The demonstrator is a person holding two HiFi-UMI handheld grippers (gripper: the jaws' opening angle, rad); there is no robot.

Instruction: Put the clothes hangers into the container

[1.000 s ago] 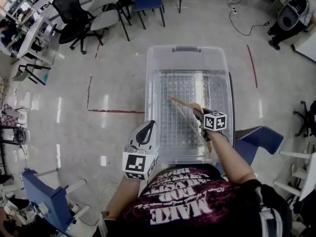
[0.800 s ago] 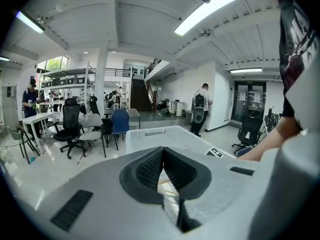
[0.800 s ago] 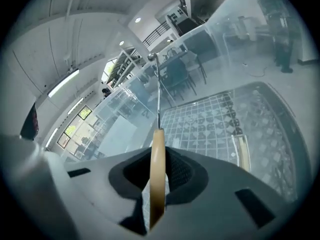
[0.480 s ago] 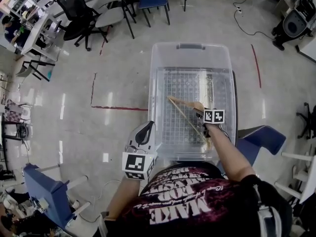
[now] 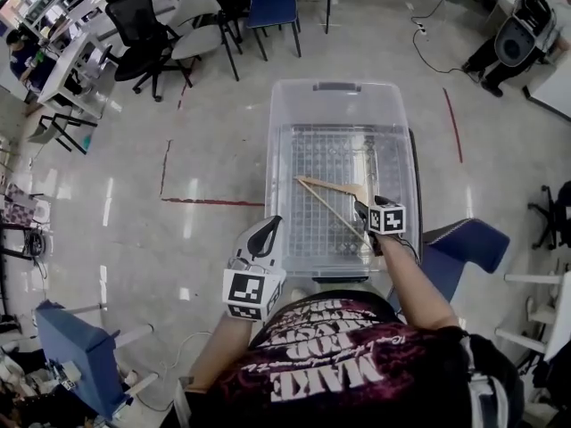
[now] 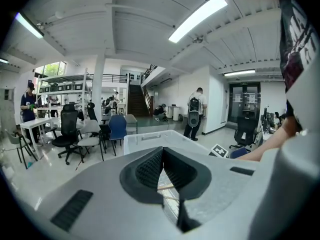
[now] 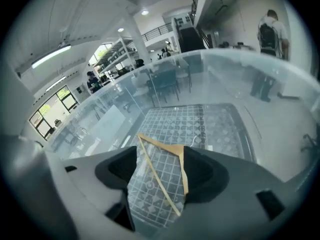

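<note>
A clear plastic container (image 5: 337, 87) stands on the floor in front of me. One wooden clothes hanger (image 5: 332, 205) lies inside it on the patterned bottom. My right gripper (image 5: 366, 214) hangs over the container's near right part, its jaws opening. In the right gripper view the hanger (image 7: 157, 143) shows between the spread jaws of that gripper (image 7: 161, 156), below them, and the pads do not press on it. My left gripper (image 5: 266, 230) is held by my body, left of the container, shut and empty. The left gripper (image 6: 163, 156) looks across the container's rim (image 6: 150, 136).
A blue chair (image 5: 468, 243) stands close to the container's right side, another blue seat (image 5: 80, 346) at lower left. Office chairs (image 5: 192, 25) and desks line the back left. Red tape (image 5: 214, 201) marks the floor. A person (image 6: 194, 111) stands farther off.
The right gripper's jaws have spread apart and let go of the hanger, which now lies lower in the container. The left gripper has stayed in place.
</note>
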